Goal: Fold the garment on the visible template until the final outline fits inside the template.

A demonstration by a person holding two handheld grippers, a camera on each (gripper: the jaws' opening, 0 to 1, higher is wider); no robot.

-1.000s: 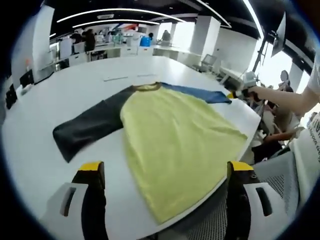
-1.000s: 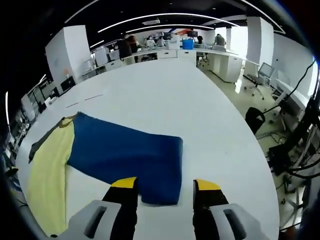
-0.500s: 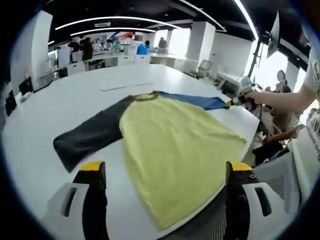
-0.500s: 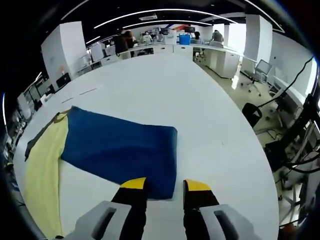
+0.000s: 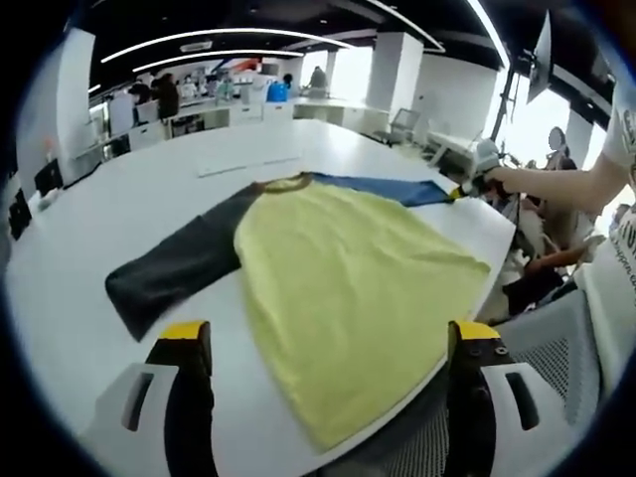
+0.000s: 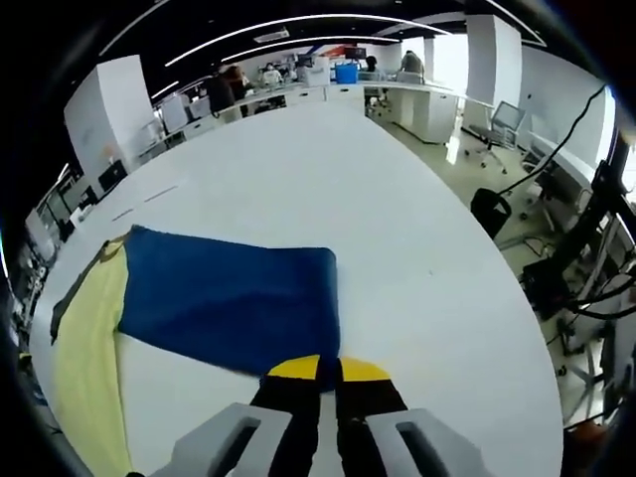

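Your right gripper is pinching the cuff edge of the blue sleeve, its yellow-tipped jaws pressed nearly together on the cloth at the near corner. In the left gripper view that same tool is showing at the far right, sitting at the tip of the blue sleeve, with your arm reaching in behind it. Your left gripper is hovering spread wide and holding nothing, its two jaws standing apart over the near hem.

You are working with a raglan shirt with a yellow cotton body, a dark grey left-hand sleeve and the blue one, lying flat and face up on the large white table. Its lower hem is reaching the near table edge. Thin pale marks are lying on the table beyond the collar; whether they are part of the template you cannot tell from here.

Judging by the layout, you are starting the first fold: nothing is folded yet, and the blue sleeve is being taken up. Next you are likely needing to lift that cuff clear of the table and carry it across onto the yellow body, laying it flat without dragging the shoulder. Meanwhile your left gripper should be closing in on the dark grey sleeve.
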